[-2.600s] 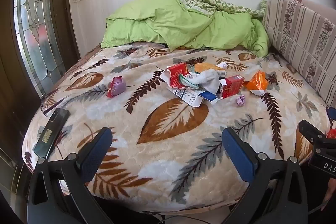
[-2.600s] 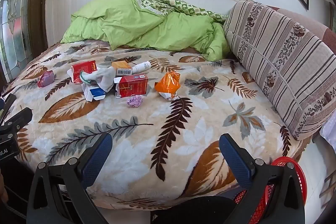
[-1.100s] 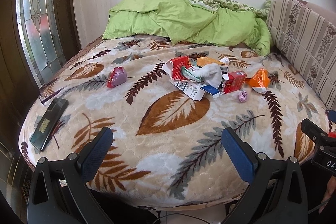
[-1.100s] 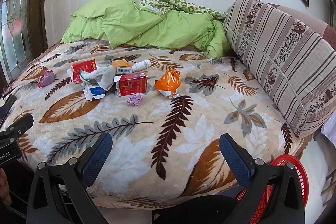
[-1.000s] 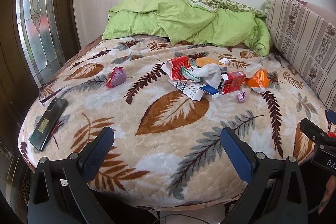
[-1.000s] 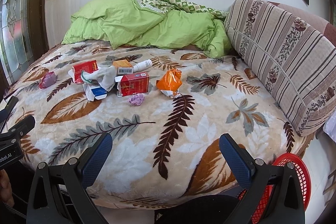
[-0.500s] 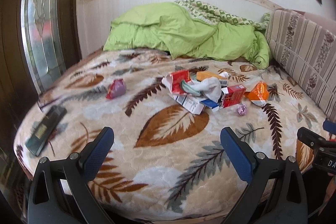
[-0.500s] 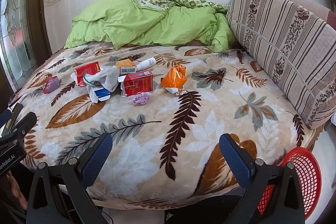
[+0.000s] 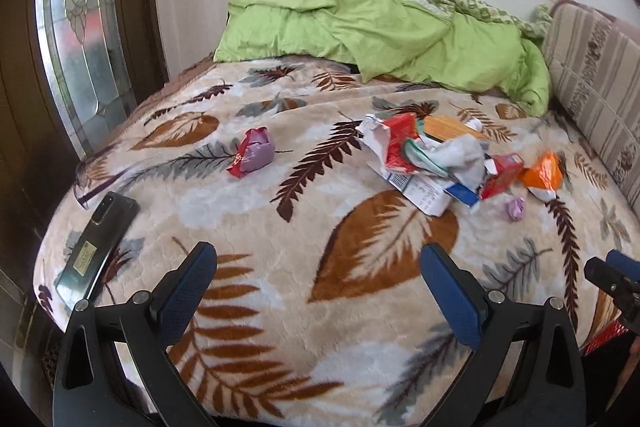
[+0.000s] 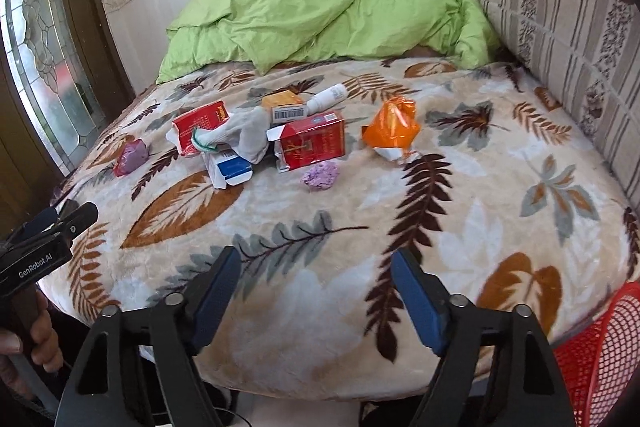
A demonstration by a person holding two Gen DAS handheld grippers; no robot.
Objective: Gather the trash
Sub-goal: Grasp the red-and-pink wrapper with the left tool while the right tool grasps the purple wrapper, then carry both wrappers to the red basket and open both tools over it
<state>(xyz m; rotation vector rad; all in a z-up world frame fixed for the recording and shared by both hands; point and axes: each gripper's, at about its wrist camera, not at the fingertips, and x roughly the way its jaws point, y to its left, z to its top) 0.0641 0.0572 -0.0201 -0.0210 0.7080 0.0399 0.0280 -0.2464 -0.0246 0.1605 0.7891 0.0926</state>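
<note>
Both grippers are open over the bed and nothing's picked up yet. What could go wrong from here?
The black phone lies near the bed's edge, so it could be knocked off or taken for trash. The grey sock is draped across the cartons, so a grab there may snag it. The red basket sits low beside the bed, so drops could miss.

Bare blanket (image 10: 320, 227) lies before the trash pile (image 10: 256, 139).

Trash pile (image 9: 440, 159) on bed (image 9: 280, 227), phone (image 9: 96, 243)
</note>
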